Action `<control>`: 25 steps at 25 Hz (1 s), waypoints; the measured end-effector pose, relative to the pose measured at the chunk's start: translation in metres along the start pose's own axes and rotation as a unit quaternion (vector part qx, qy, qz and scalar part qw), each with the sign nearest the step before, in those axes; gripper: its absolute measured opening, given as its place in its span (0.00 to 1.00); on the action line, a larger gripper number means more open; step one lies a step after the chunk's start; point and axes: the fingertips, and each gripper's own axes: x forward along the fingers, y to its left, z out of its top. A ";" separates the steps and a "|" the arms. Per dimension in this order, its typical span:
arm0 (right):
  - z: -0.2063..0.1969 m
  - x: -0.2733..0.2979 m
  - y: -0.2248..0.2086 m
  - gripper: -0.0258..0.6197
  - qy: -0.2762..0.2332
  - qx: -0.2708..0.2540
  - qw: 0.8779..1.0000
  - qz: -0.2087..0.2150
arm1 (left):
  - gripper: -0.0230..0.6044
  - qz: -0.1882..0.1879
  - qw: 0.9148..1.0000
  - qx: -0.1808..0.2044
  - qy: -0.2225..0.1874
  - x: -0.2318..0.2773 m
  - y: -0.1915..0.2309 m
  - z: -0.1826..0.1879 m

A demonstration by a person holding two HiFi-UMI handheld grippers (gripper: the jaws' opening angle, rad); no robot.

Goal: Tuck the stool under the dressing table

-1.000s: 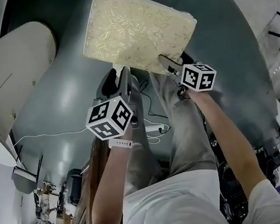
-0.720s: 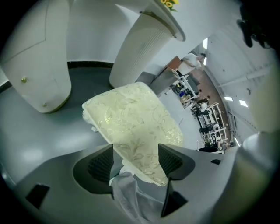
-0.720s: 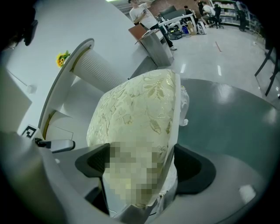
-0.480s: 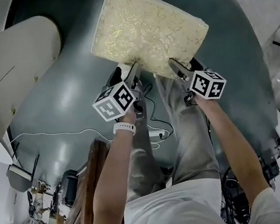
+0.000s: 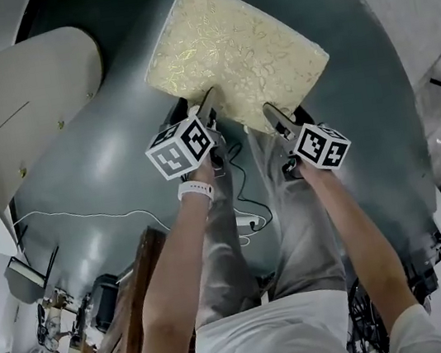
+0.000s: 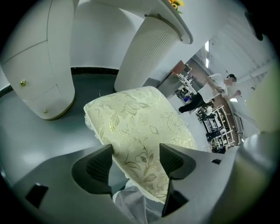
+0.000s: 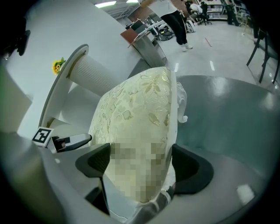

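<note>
On the dark floor [image 5: 109, 161] stands the stool [image 5: 236, 58]. It has a soft, pale yellow seat with leaves and flowers on it. The stool is near the white dressing table [image 5: 28, 103], but it is out in the open and not under it. In the left gripper view, a big round table leg [image 6: 148, 52] with ribs stands behind the stool, and a white part with small gold knobs [image 6: 37, 70] is off to one side.

The left tongs [image 5: 208, 100] are wide open. They have just been opening. One corner of the yellow seat sits in the gap between them [image 6: 135, 154], but the pads do not press on it.

The right tongs [image 5: 269, 111] have hold of the seat's near edge. In the right gripper view the seat fills the whole space between them [image 7: 138, 162], with one pad on each side of it.

A thin white cord [image 5: 84, 213] lies on the floor beside the person's legs.
</note>
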 end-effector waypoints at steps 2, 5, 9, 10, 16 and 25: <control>-0.009 0.001 0.005 0.75 0.010 -0.009 1.000 0.002 | 0.56 0.003 1.000 0.005 -0.007 0.000 0.003 0.006; -0.022 0.014 0.022 0.75 0.036 -0.035 0.999 0.013 | 0.56 0.002 1.000 0.012 -0.025 0.002 0.012 0.032; -0.019 0.020 0.040 0.74 0.045 -0.024 0.998 0.032 | 0.56 -0.006 0.999 0.014 -0.044 0.003 0.009 0.068; -0.017 0.018 0.042 0.74 0.042 -0.014 0.998 0.032 | 0.56 -0.009 0.999 0.018 -0.049 0.001 0.005 0.072; -0.013 0.025 0.044 0.70 0.031 0.004 0.999 0.015 | 0.56 -0.018 0.996 0.045 -0.071 -0.016 0.006 0.087; -0.007 0.048 0.068 0.71 0.037 -0.030 0.998 0.048 | 0.23 -0.012 0.993 0.083 -0.078 -0.035 0.005 0.087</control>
